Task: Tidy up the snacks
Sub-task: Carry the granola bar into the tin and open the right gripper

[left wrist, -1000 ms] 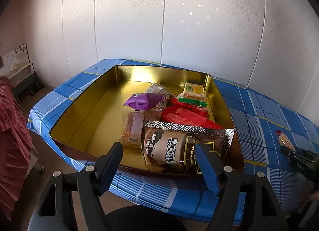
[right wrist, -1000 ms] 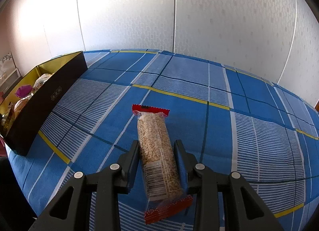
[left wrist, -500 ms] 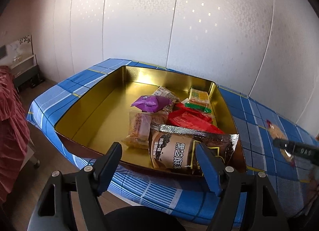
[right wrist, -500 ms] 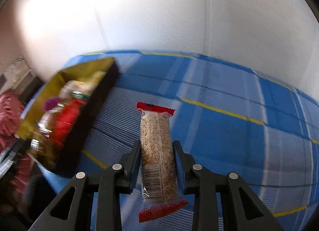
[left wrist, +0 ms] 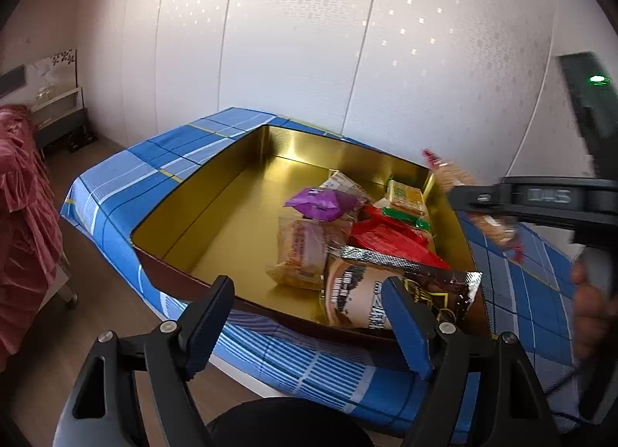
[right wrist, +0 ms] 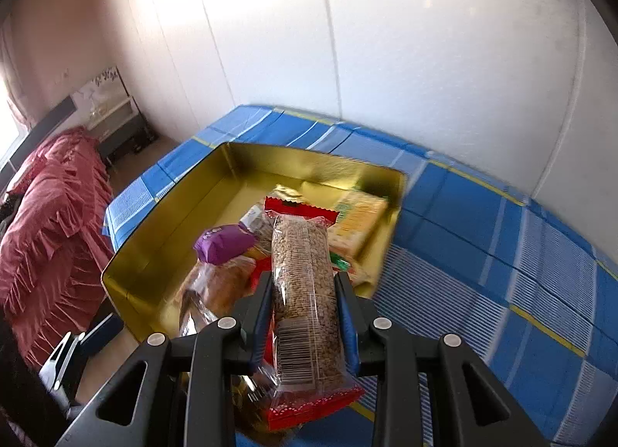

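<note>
My right gripper [right wrist: 305, 315] is clamping the grain bar [right wrist: 305, 284] at its middle, lower centre of the right wrist frame, its red-sealed end pointing over the gold tin [right wrist: 162, 242] with the blue checked tablecloth [right wrist: 502, 238] at right. I'm judging the step as the carry-in, drop not yet done. Snacks are crowding the tin's right half: purple packet [left wrist: 318, 204], red packet [left wrist: 390, 238], brown foil bag [left wrist: 370, 300]. I'm aiming to steer for the bare gold floor at frame left, lower before letting go, keeping the bar flat. My left gripper [left wrist: 309, 327] is hovering with jaws opening wide, nothing between them, bottom of its frame at the tin's near wall.
</note>
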Action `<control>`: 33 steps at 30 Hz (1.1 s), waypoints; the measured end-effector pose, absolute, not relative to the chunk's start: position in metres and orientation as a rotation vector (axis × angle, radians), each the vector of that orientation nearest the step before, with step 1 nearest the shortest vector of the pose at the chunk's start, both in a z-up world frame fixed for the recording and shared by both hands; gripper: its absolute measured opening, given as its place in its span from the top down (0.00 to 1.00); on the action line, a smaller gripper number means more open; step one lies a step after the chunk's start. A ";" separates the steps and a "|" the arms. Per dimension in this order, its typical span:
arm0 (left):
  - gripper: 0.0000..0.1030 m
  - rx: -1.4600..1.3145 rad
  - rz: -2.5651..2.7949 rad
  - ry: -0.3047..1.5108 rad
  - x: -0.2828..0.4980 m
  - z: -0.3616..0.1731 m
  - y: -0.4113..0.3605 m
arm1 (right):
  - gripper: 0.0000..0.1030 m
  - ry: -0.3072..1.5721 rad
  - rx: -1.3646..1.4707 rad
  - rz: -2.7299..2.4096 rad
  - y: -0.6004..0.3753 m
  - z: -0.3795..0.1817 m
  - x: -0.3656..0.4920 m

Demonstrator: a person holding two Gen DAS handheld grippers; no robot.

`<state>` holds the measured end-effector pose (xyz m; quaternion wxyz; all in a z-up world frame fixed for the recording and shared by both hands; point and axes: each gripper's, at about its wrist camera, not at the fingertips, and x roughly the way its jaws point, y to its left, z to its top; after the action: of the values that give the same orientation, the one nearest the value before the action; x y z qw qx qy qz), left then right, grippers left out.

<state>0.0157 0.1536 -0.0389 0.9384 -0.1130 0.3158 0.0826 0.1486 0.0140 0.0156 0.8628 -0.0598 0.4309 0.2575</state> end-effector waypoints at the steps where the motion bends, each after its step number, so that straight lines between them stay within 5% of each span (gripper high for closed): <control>1: 0.24 -0.234 0.174 0.643 0.015 -0.038 0.156 | 0.70 0.918 -0.131 0.548 0.021 0.011 0.152; 10: 0.22 -0.260 0.206 0.653 0.013 -0.041 0.169 | 0.66 1.058 -0.150 0.536 0.048 -0.039 0.173; 33: 0.15 -0.137 0.220 0.635 0.008 -0.027 0.146 | 0.60 0.835 0.007 0.264 -0.104 0.005 0.128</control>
<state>0.0084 0.1462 -0.0267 0.9418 -0.0673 0.3112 0.1081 0.1276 -0.1038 0.0046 0.9056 0.0034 0.4044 0.1277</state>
